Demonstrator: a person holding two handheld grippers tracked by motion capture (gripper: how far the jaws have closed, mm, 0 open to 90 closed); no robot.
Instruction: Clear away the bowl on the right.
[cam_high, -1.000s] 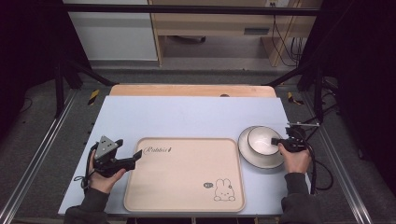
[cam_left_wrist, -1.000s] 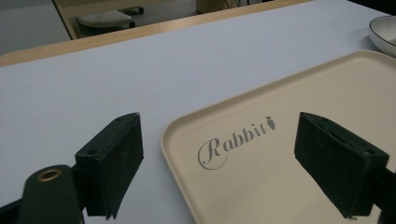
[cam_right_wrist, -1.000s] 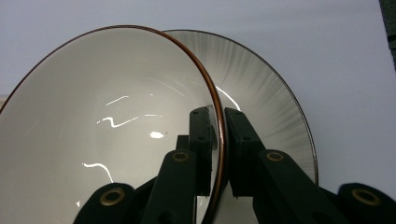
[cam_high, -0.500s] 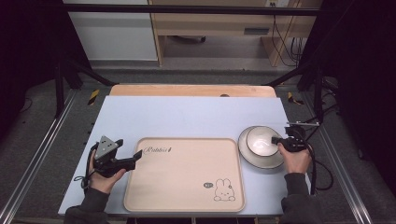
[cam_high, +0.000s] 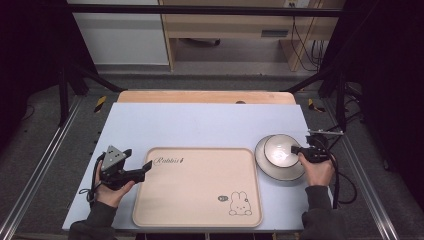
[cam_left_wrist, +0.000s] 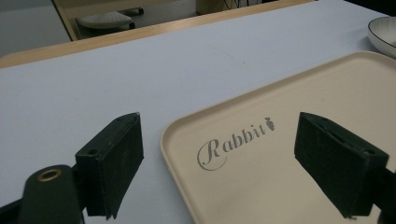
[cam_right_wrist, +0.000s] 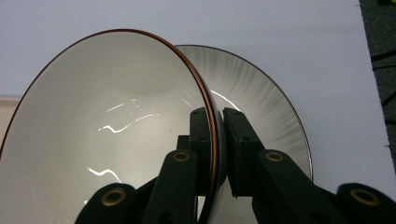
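Right tongs pinch the white bowl's rim, lifting it off the plate beneath. Left tongs gape over the tray's near corner; next, likely, bowl onto tray.

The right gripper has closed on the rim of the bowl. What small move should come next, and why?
Probably lift the bowl slightly, straight up off the plate. The right gripper has its jaws shut across the bowl's rim, one inside and one outside, and the bowl sits on the plate beside the tray. The left gripper hangs open over the tray's corner, holding nothing.
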